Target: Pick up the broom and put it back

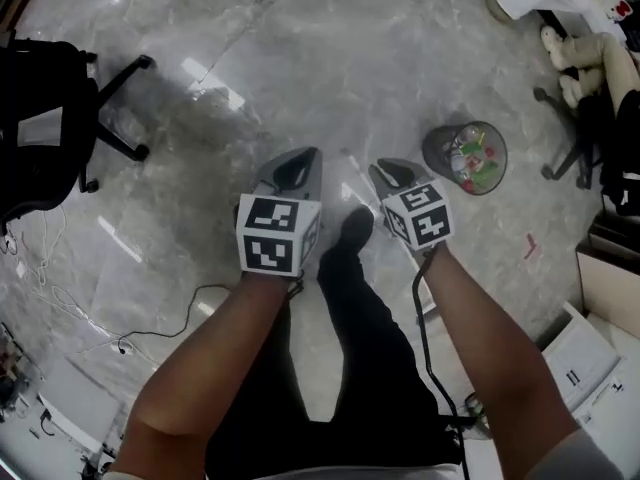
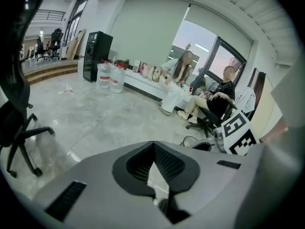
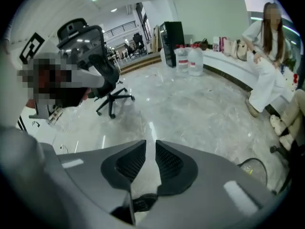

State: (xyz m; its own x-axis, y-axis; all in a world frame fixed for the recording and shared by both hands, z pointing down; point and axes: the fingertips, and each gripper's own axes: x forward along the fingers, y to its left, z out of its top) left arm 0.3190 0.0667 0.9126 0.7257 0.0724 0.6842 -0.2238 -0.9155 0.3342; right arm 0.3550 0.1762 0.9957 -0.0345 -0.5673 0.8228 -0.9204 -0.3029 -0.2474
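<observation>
No broom shows in any view. In the head view both arms reach down over the grey marble floor. My left gripper and my right gripper hang side by side above the person's black-trousered legs, and both point down at the floor. In the left gripper view the left gripper has its tips together with nothing between them. In the right gripper view the right gripper shows a narrow gap between its pads, with only floor behind it.
A black office chair stands at the left, and a wire waste basket with rubbish sits at the right. A thin cable trails on the floor. White boxes lie at the lower right. Seated people and water bottles line the far wall.
</observation>
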